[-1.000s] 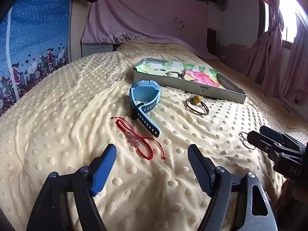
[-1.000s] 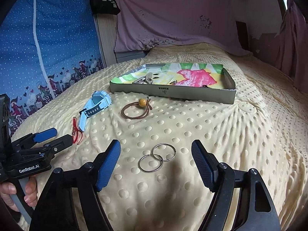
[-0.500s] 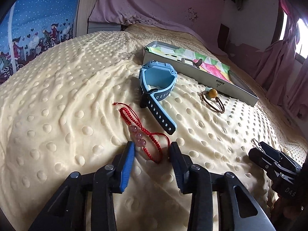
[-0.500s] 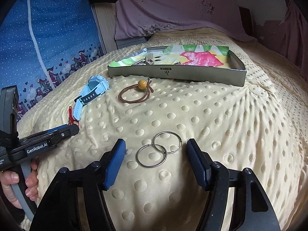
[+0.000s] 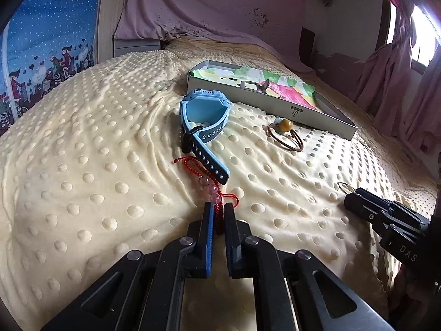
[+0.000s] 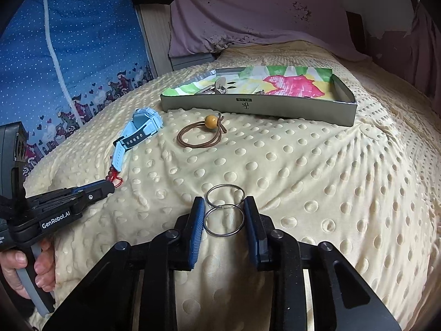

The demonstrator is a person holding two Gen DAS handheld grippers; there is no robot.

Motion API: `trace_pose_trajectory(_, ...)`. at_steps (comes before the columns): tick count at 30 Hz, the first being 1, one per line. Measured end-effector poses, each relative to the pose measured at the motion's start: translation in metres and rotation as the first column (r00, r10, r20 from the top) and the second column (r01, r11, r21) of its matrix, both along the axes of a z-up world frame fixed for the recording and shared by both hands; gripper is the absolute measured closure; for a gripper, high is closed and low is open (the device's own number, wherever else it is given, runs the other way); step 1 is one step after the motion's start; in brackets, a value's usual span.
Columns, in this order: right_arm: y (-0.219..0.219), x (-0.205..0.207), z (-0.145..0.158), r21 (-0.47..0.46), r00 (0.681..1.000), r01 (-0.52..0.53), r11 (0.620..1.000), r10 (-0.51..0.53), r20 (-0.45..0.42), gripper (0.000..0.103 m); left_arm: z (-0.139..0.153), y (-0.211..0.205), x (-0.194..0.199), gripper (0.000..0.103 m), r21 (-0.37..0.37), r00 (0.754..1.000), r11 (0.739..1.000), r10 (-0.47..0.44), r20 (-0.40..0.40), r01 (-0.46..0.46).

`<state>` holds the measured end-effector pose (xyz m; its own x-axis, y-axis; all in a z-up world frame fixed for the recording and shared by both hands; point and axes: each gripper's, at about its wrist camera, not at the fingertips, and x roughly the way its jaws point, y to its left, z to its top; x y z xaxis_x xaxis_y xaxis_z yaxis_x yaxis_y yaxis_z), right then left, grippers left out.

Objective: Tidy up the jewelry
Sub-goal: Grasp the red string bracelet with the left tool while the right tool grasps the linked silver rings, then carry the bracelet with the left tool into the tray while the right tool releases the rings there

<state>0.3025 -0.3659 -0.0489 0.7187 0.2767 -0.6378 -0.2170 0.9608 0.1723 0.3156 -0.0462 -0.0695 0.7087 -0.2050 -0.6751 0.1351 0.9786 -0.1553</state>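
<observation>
My left gripper (image 5: pixel 217 211) is shut on the near end of a red cord bracelet (image 5: pixel 205 175) with pink beads, which lies on the yellow dotted blanket. A blue watch (image 5: pixel 204 118) lies just beyond it. My right gripper (image 6: pixel 223 207) has its jaws closed against the sides of the nearer of two linked silver rings (image 6: pixel 224 220); the farther ring (image 6: pixel 225 195) lies past the tips. A brown hair tie with an amber bead (image 6: pixel 202 135) lies before the shallow grey tray (image 6: pixel 275 106) with a colourful lining, which holds a few small metal pieces.
The bed runs to a pink-draped headboard; a blue patterned hanging (image 6: pixel 69 55) is at the left, pink curtains (image 5: pixel 399 69) at the right. The left gripper shows in the right wrist view (image 6: pixel 110 189), the right gripper in the left wrist view (image 5: pixel 351 197).
Both grippers moved forward and down and closed: the left onto the red bracelet's end, the right around the nearer silver ring.
</observation>
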Motion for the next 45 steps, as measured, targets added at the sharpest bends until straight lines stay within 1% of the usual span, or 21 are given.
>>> trace_pose_trajectory(2,0.001,-0.001,0.001,-0.003,1.0,-0.005,1.0,0.005,0.004,0.077,0.004,-0.004,-0.004,0.096,0.016,1.0,1.0,-0.01,0.014,0.009)
trace_pose_trajectory(3,0.001,-0.002,0.001,-0.005,1.0,-0.007,1.0,0.007,0.006,0.077,0.006,-0.005,-0.006,0.098,0.025,1.0,1.0,-0.015,0.018,0.014)
trace_pose_trajectory(5,0.002,-0.004,0.003,-0.005,1.0,-0.012,1.0,0.013,0.016,0.077,0.01,-0.009,-0.01,0.098,0.014,0.999,0.999,-0.042,0.014,0.042)
trace_pose_trajectory(9,0.006,-0.011,0.011,-0.009,0.998,-0.033,0.999,0.033,0.058,0.077,0.016,-0.024,-0.023,0.098,0.034,0.995,0.995,-0.09,0.032,0.089)
trace_pose_trajectory(14,0.009,-0.021,0.023,-0.017,0.992,-0.047,0.999,0.049,0.117,0.077,0.025,-0.036,-0.03,0.098,0.01,0.99,0.991,-0.134,0.051,0.134)
trace_pose_trajectory(18,0.002,-0.02,0.031,0.01,0.99,-0.038,0.999,0.036,0.136,0.077,0.034,-0.042,-0.026,0.098,-0.007,0.986,0.988,-0.15,0.071,0.151)
trace_pose_trajectory(21,-0.005,-0.017,0.036,0.031,0.989,-0.024,0.999,0.02,0.145,0.077,0.041,-0.045,-0.018,0.098,-0.034,0.984,0.986,-0.158,0.083,0.161)
trace_pose_trajectory(25,-0.014,-0.01,0.04,0.054,0.987,-0.002,0.999,-0.006,0.158,0.077,0.049,-0.053,0.0,0.098,-0.045,0.98,0.984,-0.165,0.111,0.171)
trace_pose_trajectory(28,-0.022,0.004,0.047,0.055,0.984,0.013,0.998,-0.023,0.178,0.077,0.059,-0.059,0.02,0.098,-0.054,0.976,0.983,-0.168,0.137,0.176)
trace_pose_trajectory(32,-0.031,0.032,0.06,0.061,0.976,0.03,0.998,-0.042,0.213,0.078,0.07,-0.066,0.053,0.098,-0.067,0.971,0.98,-0.173,0.163,0.186)
trace_pose_trajectory(37,-0.041,0.072,0.076,0.042,0.964,0.063,0.997,-0.072,0.256,0.078,0.081,-0.085,0.097,0.098,-0.072,0.959,0.971,-0.21,0.192,0.227)
trace_pose_trajectory(41,-0.055,0.104,0.08,0.036,0.959,0.098,0.995,-0.104,0.265,0.077,0.084,-0.1,0.128,0.098,-0.08,0.951,0.965,-0.231,0.205,0.251)
trace_pose_trajectory(45,-0.064,0.132,0.078,0.018,0.957,0.13,0.991,-0.13,0.259,0.078,0.074,-0.114,0.153,0.098,-0.086,0.952,0.962,-0.238,0.192,0.258)
